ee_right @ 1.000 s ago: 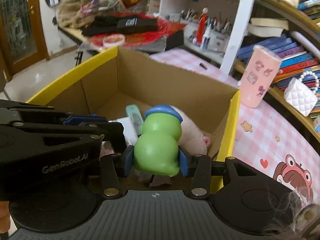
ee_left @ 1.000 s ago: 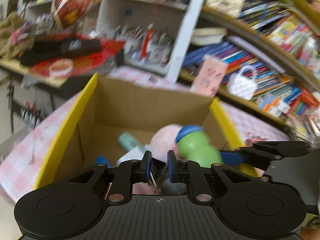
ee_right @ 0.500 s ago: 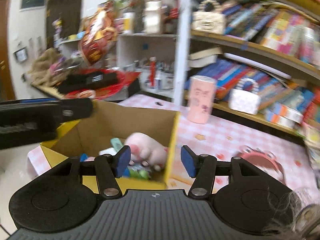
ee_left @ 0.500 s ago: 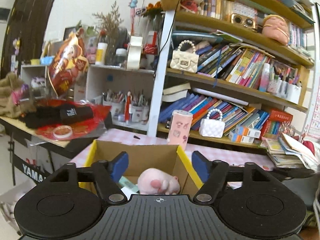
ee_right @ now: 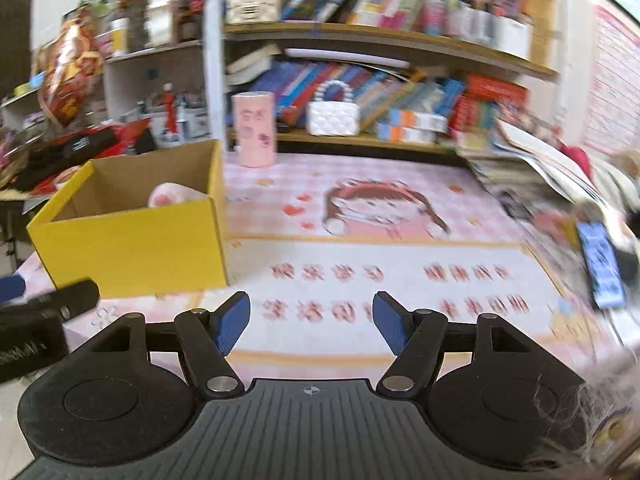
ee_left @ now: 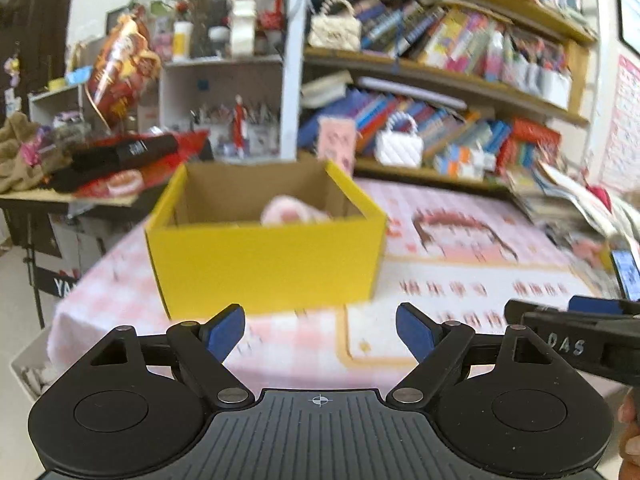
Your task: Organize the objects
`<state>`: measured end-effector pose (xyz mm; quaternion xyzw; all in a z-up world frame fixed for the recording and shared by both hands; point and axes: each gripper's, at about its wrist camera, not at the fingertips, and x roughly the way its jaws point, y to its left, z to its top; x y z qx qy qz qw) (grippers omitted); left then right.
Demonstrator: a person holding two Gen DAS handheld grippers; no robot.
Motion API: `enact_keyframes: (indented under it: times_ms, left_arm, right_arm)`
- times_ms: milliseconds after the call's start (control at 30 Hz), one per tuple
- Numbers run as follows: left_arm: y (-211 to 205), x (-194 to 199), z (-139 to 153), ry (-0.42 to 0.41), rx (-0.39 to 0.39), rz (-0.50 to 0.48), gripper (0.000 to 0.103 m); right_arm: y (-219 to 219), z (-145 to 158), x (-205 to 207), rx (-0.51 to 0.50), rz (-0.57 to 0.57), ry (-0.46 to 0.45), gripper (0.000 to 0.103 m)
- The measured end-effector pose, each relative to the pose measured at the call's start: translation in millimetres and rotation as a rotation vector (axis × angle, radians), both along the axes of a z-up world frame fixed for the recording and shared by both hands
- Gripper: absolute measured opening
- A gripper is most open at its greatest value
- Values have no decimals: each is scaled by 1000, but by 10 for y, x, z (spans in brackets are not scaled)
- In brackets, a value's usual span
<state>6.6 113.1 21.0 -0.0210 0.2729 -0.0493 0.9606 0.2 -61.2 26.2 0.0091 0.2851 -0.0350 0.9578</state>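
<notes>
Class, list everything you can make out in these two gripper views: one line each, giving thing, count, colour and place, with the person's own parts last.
box: one, yellow outside, brown inside, on the table's left part.
soft toy: one, pink, inside the box.
tablecloth: one, pink check with a cartoon girl, over the table.
tube: one, pink, upright behind the box.
handbags: two, white on the lower shelf, cream on the upper.
books: many, mixed colours, on the shelves.
phone: one, screen lit, at the table's right edge.
left gripper: black, blue pads, open, empty.
right gripper: the same, open, empty.
</notes>
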Motion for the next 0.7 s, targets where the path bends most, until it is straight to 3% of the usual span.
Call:
enact_keyframes:
  times_ms: [233, 433, 700]
  left_arm:
    - [-231, -150, -175, 72, 33, -47, 85]
    - [-485, -162, -196, 65, 79, -105, 91]
    - [-716, -64, -196, 65, 112, -110, 97]
  right_arm:
    - [-161, -157, -432, 18, -146, 32, 66]
    - [-310, -200, -484, 21, -203, 50, 66]
    - [-435, -209, -481, -10, -223, 48, 69]
